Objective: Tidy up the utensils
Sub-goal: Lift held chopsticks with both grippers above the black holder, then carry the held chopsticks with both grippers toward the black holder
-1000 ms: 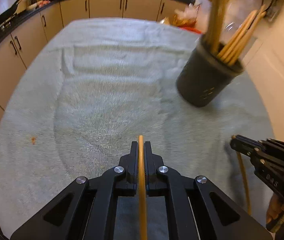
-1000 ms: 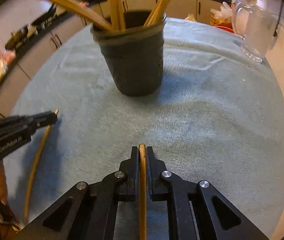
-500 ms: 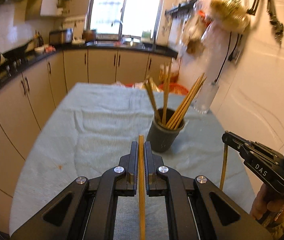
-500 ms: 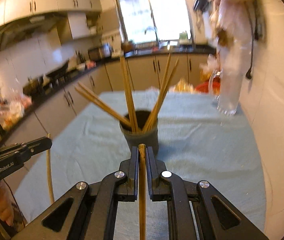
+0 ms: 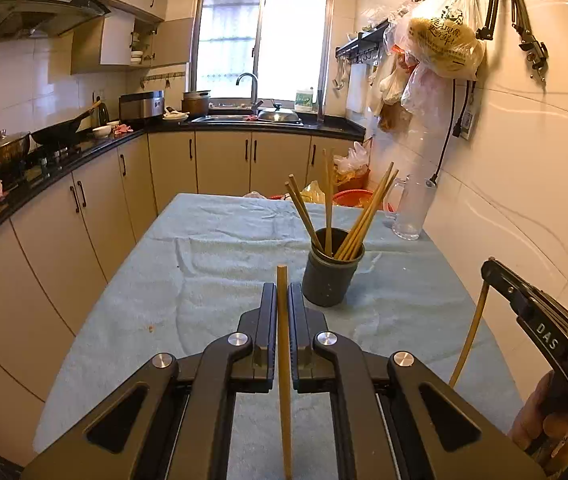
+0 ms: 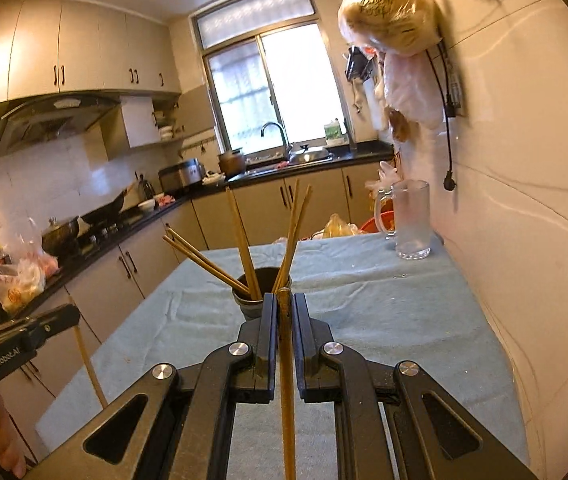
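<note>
A dark utensil cup (image 5: 331,276) with several wooden chopsticks stands upright on the towel-covered table (image 5: 212,272); it also shows in the right wrist view (image 6: 250,298). My left gripper (image 5: 282,292) is shut on one chopstick (image 5: 283,344), held above the table short of the cup. My right gripper (image 6: 284,300) is shut on another chopstick (image 6: 286,376), raised just before the cup. Each gripper shows in the other's view, the right one (image 5: 532,312) and the left one (image 6: 20,340), each with its chopstick hanging down.
A clear glass mug (image 5: 410,210) stands at the table's far right by the tiled wall; it also shows in the right wrist view (image 6: 410,220). Kitchen counters and cabinets (image 5: 96,196) run along the left and back. Plastic bags (image 5: 440,40) hang on the wall.
Both grippers have risen and tilted up from close over the table, so the views now look level across the kitchen. The cup is farther off. Both chopsticks stay gripped.
</note>
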Demonstrator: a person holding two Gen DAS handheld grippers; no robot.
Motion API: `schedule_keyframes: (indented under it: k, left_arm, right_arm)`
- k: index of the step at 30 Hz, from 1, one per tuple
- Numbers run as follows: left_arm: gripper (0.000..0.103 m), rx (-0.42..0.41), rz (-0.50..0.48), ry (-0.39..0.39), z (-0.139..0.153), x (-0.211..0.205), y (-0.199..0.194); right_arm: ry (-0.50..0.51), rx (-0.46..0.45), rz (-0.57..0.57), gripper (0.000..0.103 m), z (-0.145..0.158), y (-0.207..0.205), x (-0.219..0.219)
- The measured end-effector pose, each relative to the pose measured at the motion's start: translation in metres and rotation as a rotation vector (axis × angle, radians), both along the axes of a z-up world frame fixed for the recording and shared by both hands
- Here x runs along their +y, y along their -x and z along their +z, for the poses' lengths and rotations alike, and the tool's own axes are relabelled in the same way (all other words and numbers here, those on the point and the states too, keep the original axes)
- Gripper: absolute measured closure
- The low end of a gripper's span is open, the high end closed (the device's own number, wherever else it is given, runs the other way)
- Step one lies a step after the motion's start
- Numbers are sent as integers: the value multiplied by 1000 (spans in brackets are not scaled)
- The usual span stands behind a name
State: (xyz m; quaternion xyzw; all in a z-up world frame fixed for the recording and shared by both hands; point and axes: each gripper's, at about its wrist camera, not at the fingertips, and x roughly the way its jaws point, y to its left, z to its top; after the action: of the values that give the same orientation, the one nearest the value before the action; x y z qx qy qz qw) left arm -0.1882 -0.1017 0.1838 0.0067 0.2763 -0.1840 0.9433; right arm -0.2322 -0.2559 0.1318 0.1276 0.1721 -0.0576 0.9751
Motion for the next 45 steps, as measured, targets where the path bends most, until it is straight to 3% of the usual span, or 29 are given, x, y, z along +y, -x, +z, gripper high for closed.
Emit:
schedule_keyframes:
  k: [12, 45]
  left_arm:
    - [98, 23, 5, 16, 4, 2, 12]
    - [98, -5, 33, 25, 18, 6, 35]
  right_arm:
    - [54, -36, 7, 95, 11, 27, 25]
    - [52, -87, 1, 95, 29, 54, 21]
